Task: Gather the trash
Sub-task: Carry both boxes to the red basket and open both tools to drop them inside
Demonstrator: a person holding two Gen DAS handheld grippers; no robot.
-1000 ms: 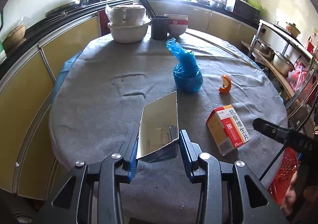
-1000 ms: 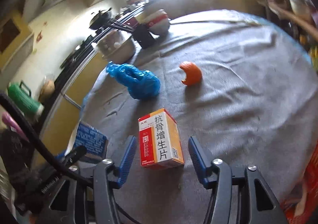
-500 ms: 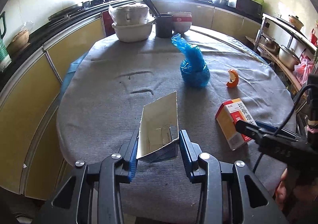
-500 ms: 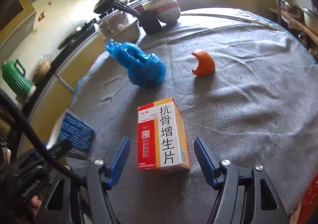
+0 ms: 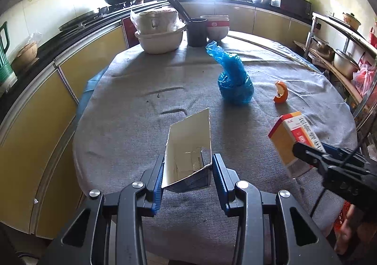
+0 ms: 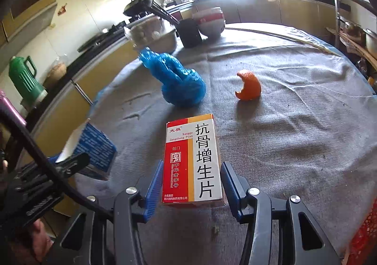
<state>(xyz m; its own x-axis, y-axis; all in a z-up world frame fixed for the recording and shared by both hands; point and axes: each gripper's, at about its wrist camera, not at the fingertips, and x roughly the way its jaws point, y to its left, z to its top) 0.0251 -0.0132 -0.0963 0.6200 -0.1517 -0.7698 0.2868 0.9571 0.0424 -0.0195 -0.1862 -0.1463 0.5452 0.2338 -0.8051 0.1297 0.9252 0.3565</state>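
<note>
The left claw [image 5: 188, 168] grips the torn open carton [image 5: 189, 152] above the near worktop [image 5: 132, 128]. The right claw [image 6: 191, 181] is closing around the medicine box [image 6: 193, 159] — pads not clearly pressing yet. With an off-centre squeeze, the box could twist out.

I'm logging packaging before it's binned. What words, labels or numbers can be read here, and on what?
On the medicine box, between the closing right gripper:
"太极"
"Kanggu Zengsheng Pian"
"抗骨增生片"
Small bottom line: too small to read.
On the blue-printed open carton in the left gripper: white print, too blurred to read.
</note>
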